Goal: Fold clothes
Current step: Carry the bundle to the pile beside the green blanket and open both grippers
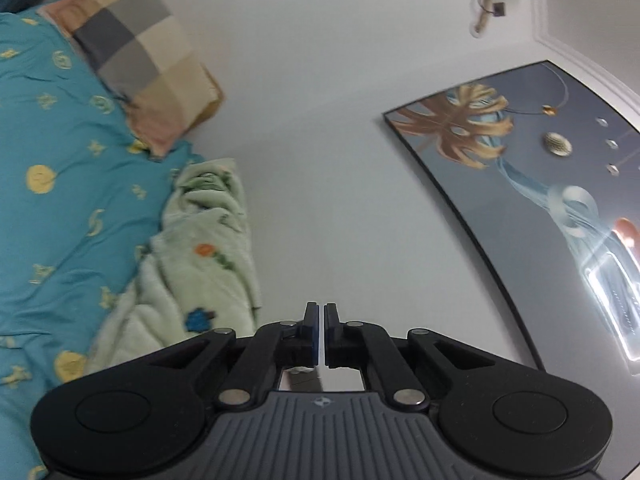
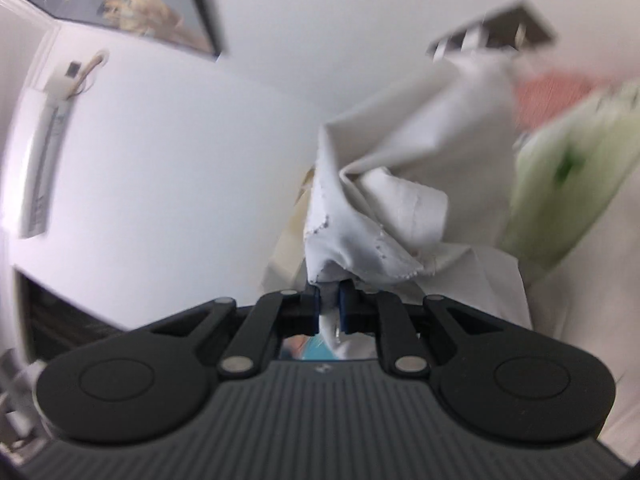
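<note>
My right gripper (image 2: 329,298) is shut on a white garment (image 2: 384,200), which is bunched up and held in the air in front of the wall. My left gripper (image 1: 321,312) is shut with nothing between its fingers and points at the bare white wall. A pale green blanket with flower prints (image 1: 200,256) lies crumpled on the bed at the left of the left wrist view; it shows blurred at the right edge of the right wrist view (image 2: 568,176).
A teal bedsheet with yellow moons and stars (image 1: 60,184) covers the bed. A checked pillow (image 1: 140,64) rests against the wall. A framed picture (image 1: 528,184) hangs on the wall. An air conditioner (image 2: 44,152) is mounted high on the wall.
</note>
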Tool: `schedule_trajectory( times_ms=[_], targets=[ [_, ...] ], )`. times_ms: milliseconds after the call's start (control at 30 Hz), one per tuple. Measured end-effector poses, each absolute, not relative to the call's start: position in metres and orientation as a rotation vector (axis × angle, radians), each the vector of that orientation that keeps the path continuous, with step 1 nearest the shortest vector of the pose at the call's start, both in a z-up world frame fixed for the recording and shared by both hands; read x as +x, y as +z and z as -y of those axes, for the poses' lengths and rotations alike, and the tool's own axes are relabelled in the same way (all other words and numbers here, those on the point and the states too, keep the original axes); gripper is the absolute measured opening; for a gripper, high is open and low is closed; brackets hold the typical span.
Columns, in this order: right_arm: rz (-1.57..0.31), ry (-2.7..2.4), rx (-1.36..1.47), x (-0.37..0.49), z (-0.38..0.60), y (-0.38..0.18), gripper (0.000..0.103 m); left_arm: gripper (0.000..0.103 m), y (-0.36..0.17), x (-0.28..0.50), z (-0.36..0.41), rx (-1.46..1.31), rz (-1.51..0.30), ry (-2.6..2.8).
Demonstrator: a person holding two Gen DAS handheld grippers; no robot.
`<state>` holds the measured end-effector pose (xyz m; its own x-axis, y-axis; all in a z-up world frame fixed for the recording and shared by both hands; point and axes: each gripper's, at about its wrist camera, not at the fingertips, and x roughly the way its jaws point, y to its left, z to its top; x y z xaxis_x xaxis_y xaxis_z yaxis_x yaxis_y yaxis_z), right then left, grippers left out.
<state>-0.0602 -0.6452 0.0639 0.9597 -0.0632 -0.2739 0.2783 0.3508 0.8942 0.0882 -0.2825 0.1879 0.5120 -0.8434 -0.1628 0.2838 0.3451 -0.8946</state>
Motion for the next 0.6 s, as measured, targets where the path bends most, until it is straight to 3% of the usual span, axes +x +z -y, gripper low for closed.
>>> schedule_trajectory(
  times_ms=[67,200,267,333,400,600],
  targets=[
    [-0.195,-0.267,1.187,-0.068,0.665,0.061,0.012,0.005,0.165,0.092,0.306,-0.959,-0.764,-0.833],
    [-0.196,-0.279,1.205,-0.079,0.687,0.045,0.011,0.028,0.077,0.103,0.327,-1.015,-0.919,-0.84],
    [-0.191,-0.269,1.212,-0.084,0.692,0.039,0.011,0.045,0.025,0.102,0.324,-1.056,-1.018,-0.815],
    [-0.191,-0.26,1.211,-0.09,0.693,0.034,0.011,0.07,-0.023,0.096,0.323,-1.145,-1.115,-0.78],
    [-0.191,-0.25,1.205,-0.094,0.692,0.032,0.011,0.082,-0.064,0.088,0.322,-1.247,-1.189,-0.766],
    [-0.201,-0.217,1.172,-0.108,0.68,0.033,0.011,0.091,-0.127,0.086,0.331,-1.472,-1.277,-0.762]
  ],
)
